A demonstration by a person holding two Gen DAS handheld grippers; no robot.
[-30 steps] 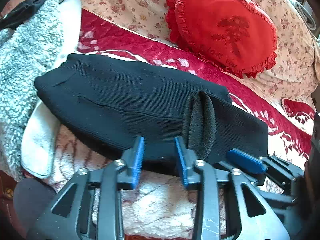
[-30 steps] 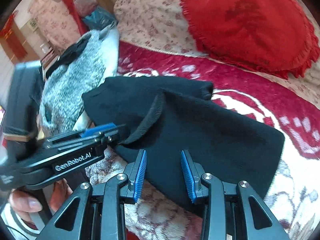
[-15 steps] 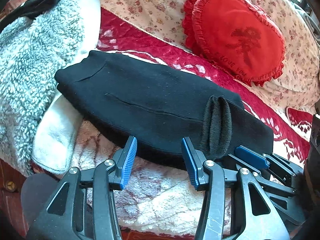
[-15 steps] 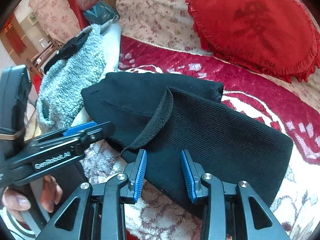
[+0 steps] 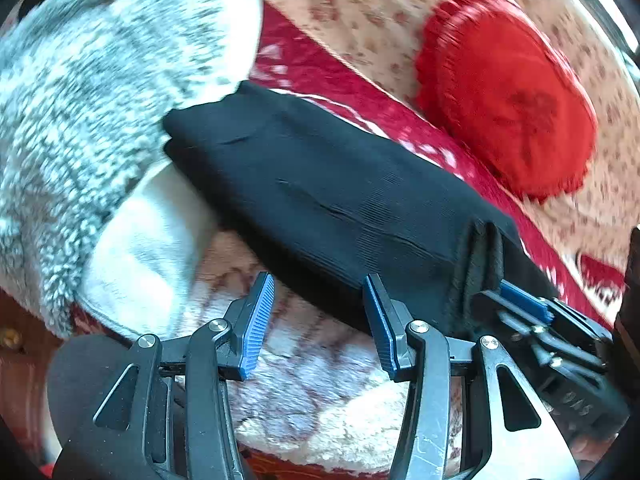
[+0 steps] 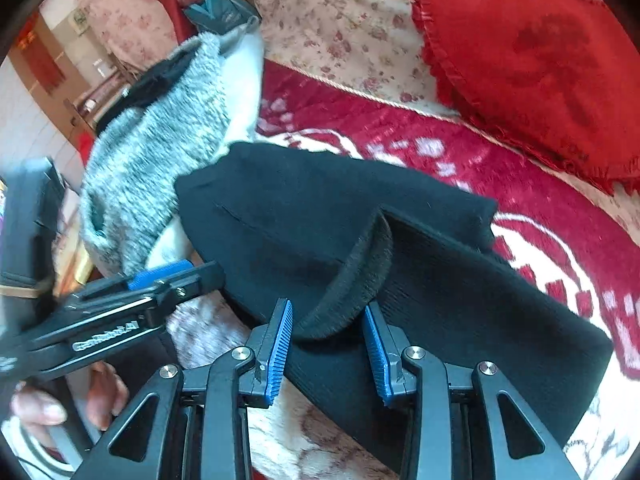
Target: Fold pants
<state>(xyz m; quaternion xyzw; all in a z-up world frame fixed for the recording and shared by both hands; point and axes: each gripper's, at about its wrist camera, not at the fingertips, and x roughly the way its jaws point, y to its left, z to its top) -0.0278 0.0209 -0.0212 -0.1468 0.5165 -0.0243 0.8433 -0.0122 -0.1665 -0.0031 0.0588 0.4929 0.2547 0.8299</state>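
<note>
Left wrist: left gripper [image 5: 316, 316] jaws opening, nothing between the pads, just the pale fleecy blanket [image 5: 320, 400] under them. Black pants [image 5: 320, 184] lie ahead of and just past the fingertips, long axis running diagonally from upper left down to lower right, near edge close to the right-hand pad. A fuzzy upturned cuff fold [image 5: 478, 264] sits at the lower right end, with the right gripper [image 5: 516, 300] right beside it; can't confirm contact from here. Grey sherpa garment [image 5: 80, 100] beside the far end, red heart pillow [image 5: 504, 92] well beyond. Right wrist: right gripper [image 6: 328, 340] jaws parted, straddling the cuff fold [image 6: 352, 280], pads not visibly pressing it, so not gripping. Pants [image 6: 440, 280] spread ahead and rightward; left gripper [image 6: 168, 280] off their left edge. Judgement: the right hand is nearer the cuff, so the next fold likely starts there, along the long axis.
</note>
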